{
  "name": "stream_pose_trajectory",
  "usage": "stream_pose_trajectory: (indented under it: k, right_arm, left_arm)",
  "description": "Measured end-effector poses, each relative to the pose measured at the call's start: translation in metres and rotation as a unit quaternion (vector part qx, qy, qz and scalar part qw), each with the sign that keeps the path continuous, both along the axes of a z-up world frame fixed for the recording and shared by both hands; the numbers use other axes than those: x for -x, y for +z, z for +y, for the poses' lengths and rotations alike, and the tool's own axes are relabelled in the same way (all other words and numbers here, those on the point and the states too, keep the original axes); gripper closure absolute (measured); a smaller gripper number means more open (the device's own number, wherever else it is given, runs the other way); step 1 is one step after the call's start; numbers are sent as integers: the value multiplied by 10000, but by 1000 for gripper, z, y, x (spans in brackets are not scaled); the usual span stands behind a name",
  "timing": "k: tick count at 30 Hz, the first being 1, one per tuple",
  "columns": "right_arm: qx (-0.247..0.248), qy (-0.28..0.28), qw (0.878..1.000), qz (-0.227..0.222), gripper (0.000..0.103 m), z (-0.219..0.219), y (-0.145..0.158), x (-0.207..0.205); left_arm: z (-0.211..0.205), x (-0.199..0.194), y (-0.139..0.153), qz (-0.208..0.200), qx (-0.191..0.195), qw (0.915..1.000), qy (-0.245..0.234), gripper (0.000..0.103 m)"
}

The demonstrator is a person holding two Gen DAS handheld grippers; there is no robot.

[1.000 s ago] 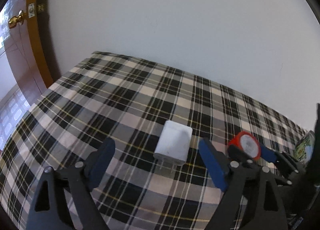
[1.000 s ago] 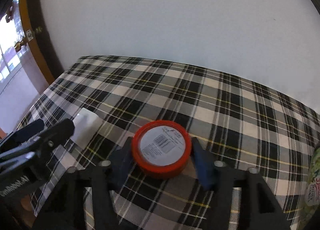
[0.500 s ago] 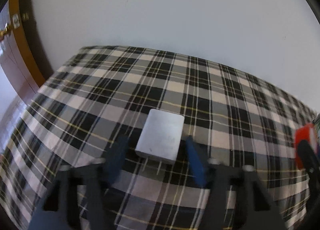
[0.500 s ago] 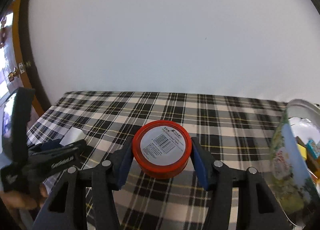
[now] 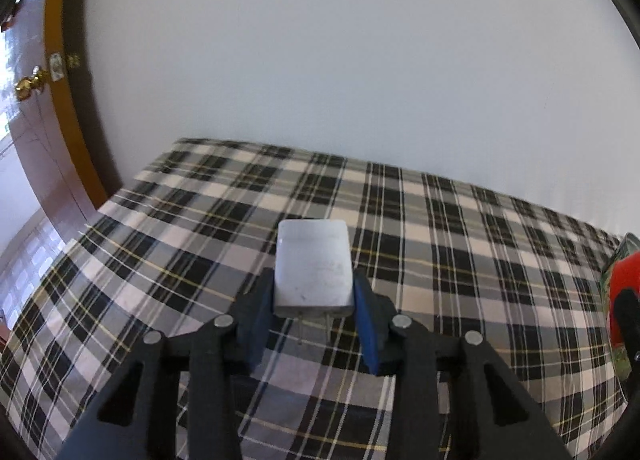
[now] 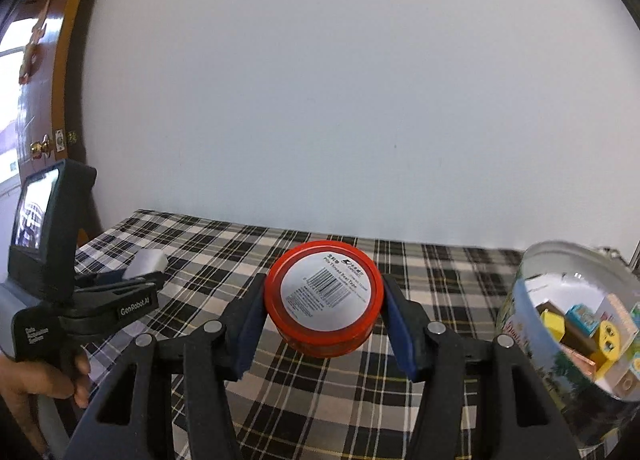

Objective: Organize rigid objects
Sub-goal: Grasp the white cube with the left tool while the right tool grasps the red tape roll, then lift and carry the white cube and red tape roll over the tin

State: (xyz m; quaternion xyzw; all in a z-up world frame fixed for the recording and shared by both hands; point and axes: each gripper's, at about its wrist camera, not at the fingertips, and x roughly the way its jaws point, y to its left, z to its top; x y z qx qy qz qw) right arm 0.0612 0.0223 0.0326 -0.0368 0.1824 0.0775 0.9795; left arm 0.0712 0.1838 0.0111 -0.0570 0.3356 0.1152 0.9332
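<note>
While the left gripper (image 5: 314, 312) is viewed from its own wrist camera, its jaws are seen pinching a white plug-in charger (image 5: 313, 266) by its two long sides, the blue pads (image 5: 366, 330) pressed flat against the casing. Two metal prongs project from the charger's near end, between the jaws. The charger appears raised clear of the plaid-covered surface (image 5: 460, 260), though the height cannot be judged. In the right wrist view the same gripper (image 6: 138, 280) appears at the left edge, held by a hand (image 6: 38, 382), with the charger (image 6: 146, 262) showing pale at its tip.

The right gripper (image 6: 324, 308) has its jaws clamped on a round red tin (image 6: 325, 298), one pad on each side of the rim. The tin is tilted so that its white barcode label faces the camera. It sits above the plaid cloth (image 6: 440, 272) and does not appear to touch it. A sliver of the red tin (image 5: 622, 288) is also visible at the right edge of the left wrist view.

Just to the right of the red tin stands an open round container (image 6: 532, 340) with a printed outer wall and a shiny interior. Several small coloured blocks (image 6: 580, 324), yellow and blue among them, lie inside it. A plain white wall (image 6: 340, 100) backs the surface, and a brown door with a brass knob (image 5: 30, 86) stands at the far left.
</note>
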Motion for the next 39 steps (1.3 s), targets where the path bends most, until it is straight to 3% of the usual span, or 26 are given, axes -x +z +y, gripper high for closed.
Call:
stream_pose_trajectory:
  k: [7,24,39]
  right_arm:
    - [206,41,9990,-402,46,2,5,15]
    - [189,73,9990,-407,46,-8,7,28]
    - [203,111,9990,-392,46,-27,8,49]
  left_arm:
    - [-4,11,6,-245,-125,9996,20,66]
    - [-24,24,11,-348,-208,9991,-133,66]
    - [-56,43,12,-423,-35,9984,-375,66]
